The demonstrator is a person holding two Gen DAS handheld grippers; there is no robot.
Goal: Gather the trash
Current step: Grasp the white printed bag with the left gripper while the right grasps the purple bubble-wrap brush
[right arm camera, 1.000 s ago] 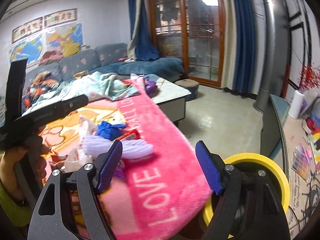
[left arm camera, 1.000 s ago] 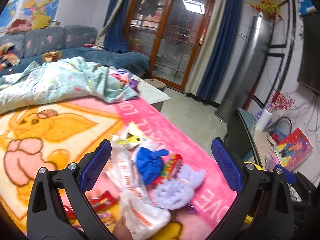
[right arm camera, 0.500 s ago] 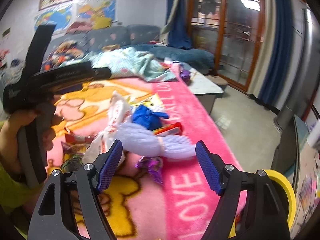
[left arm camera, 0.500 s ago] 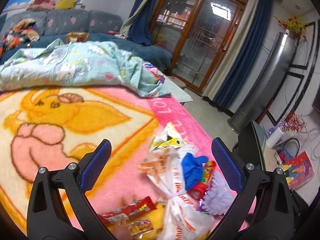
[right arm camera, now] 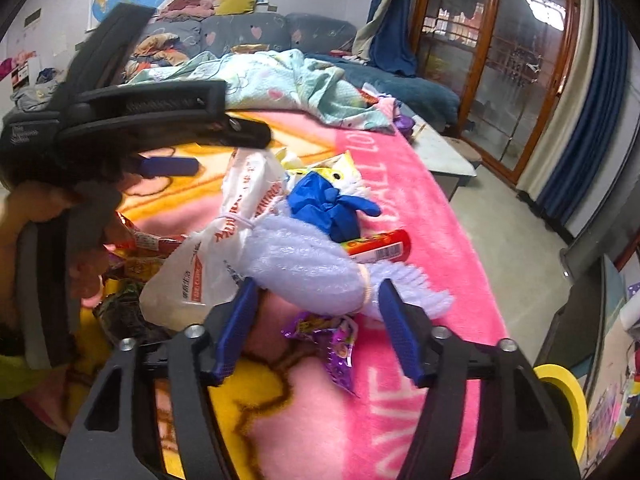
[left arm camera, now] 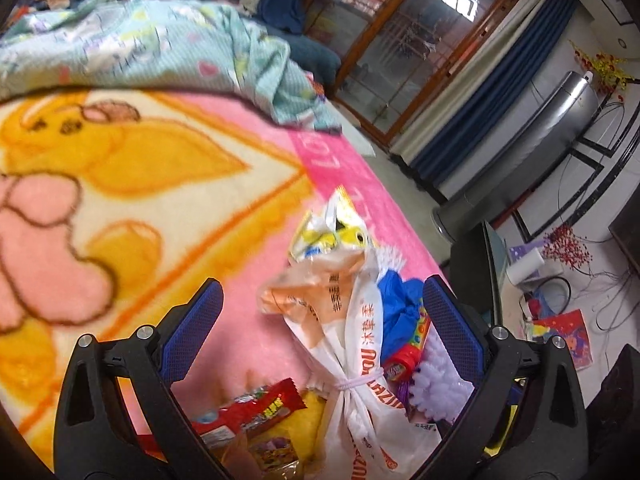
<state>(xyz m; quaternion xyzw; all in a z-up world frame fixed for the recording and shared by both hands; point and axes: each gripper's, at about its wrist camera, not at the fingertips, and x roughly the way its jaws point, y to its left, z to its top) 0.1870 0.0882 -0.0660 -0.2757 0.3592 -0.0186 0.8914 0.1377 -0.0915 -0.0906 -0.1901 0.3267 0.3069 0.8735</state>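
Crinkly plastic trash on fuzzy blanket

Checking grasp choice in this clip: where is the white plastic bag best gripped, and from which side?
Probably at the tied neck of the white plastic bag, where a band cinches it narrow. Come from above, jaws straddling the neck: the bag lies flat on the blanket, and its ends spread too wide and loose.

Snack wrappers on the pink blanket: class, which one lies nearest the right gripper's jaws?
The purple wrapper, crumpled just ahead of the right gripper, between its open jaws. The red wrappers lie farther left, behind the white plastic bag.
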